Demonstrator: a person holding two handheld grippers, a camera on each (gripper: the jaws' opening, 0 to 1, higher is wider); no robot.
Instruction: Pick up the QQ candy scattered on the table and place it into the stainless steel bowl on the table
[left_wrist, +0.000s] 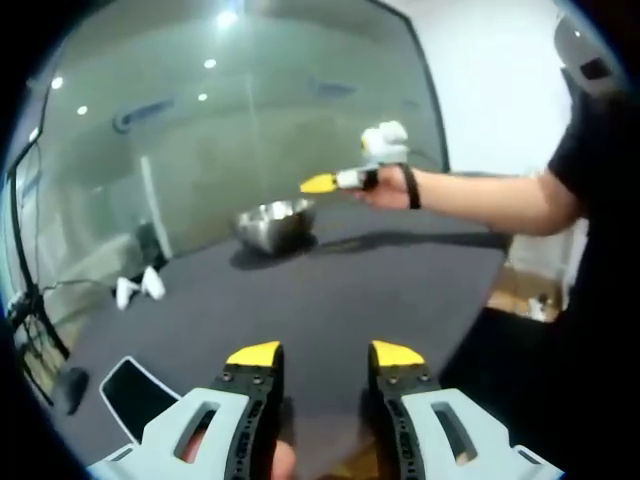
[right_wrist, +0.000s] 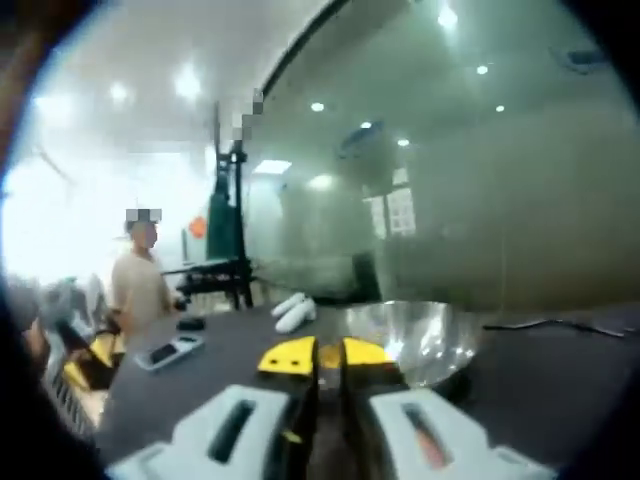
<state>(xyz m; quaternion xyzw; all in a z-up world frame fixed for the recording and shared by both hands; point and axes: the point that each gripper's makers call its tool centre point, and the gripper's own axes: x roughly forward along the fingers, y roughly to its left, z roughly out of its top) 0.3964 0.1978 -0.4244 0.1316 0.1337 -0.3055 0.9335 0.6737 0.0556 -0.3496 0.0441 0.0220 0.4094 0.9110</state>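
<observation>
Stainless steel bowl (left_wrist: 276, 224) upright on the dark tabletop (left_wrist: 380, 290), seen close ahead in the right gripper view (right_wrist: 415, 335). Right tongs (right_wrist: 316, 356) nearly shut just before the bowl's rim, a sliver of yellow between the tips; whether candy is pinched there cannot be told. Same tongs (left_wrist: 318, 183) held out over the tabletop in a hand (left_wrist: 385, 185), beside the bowl. Left tongs (left_wrist: 325, 354) spread wide, holding nothing. Two white objects (left_wrist: 138, 288) farther along the tabletop. Black phone (left_wrist: 135, 393) near its edge. Person (right_wrist: 140, 285) standing beyond.
</observation>
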